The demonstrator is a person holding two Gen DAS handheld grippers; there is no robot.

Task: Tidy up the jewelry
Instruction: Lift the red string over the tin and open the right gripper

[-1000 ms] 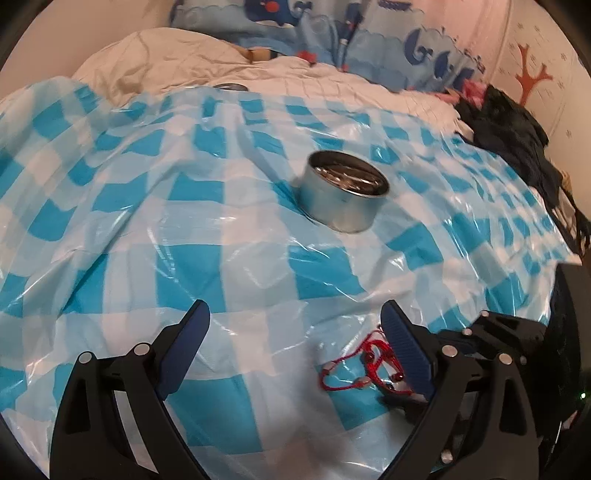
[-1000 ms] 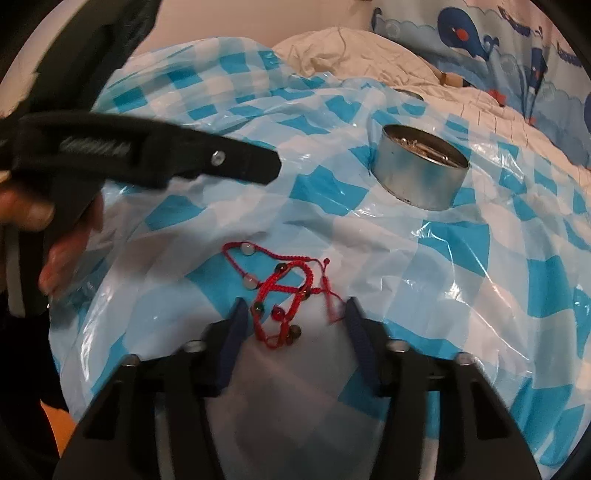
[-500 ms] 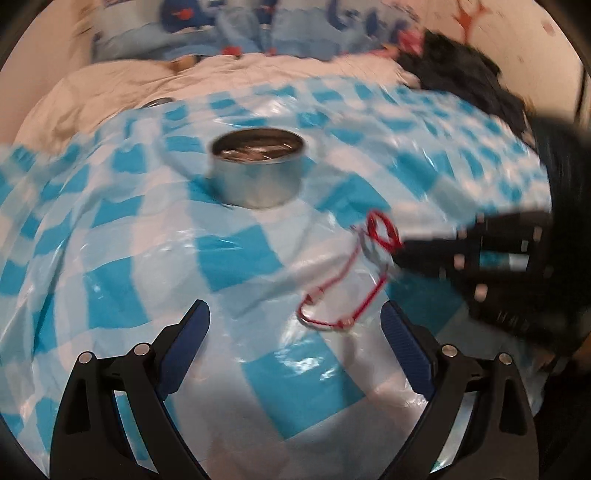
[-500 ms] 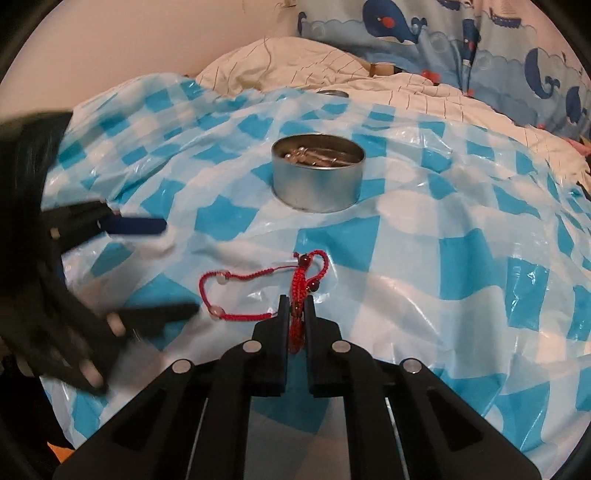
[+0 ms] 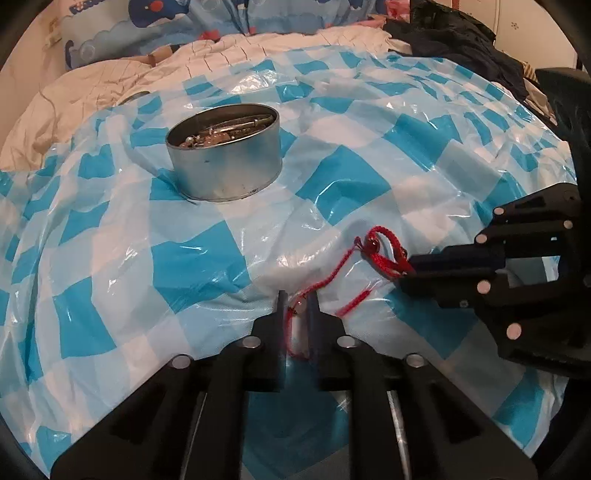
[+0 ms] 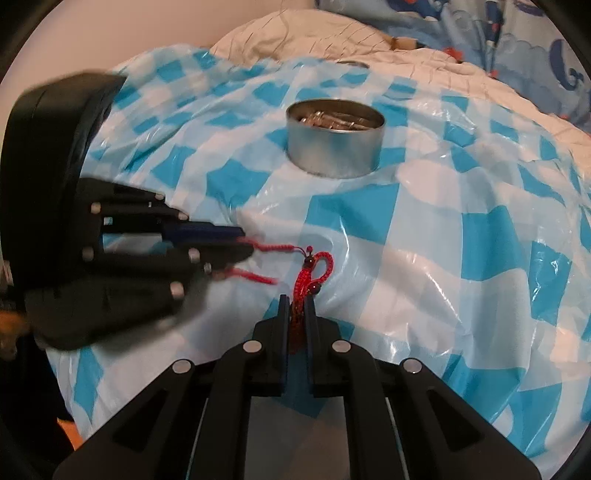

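A red cord bracelet (image 5: 384, 254) with small beads is stretched between my two grippers just above the blue-and-white checked plastic sheet (image 5: 192, 258). My left gripper (image 5: 297, 306) is shut on one end of it, and shows at the left in the right wrist view (image 6: 240, 243). My right gripper (image 6: 296, 308) is shut on the knotted end (image 6: 314, 273), and shows at the right in the left wrist view (image 5: 404, 275). A round metal tin (image 5: 225, 155) holding several pieces of jewelry stands behind on the sheet; it also shows in the right wrist view (image 6: 336, 140).
The sheet lies over a bed with a cream quilt (image 5: 92, 92) and whale-print bedding (image 5: 184, 33) at the back. Dark clothes (image 5: 454, 40) are piled at the far right. A second small metal object (image 6: 352, 64) lies behind the tin.
My right gripper closed on the bracelet's knotted end and lifted it. My left gripper swung toward it and closed on the other end, so the cord is now held between both.
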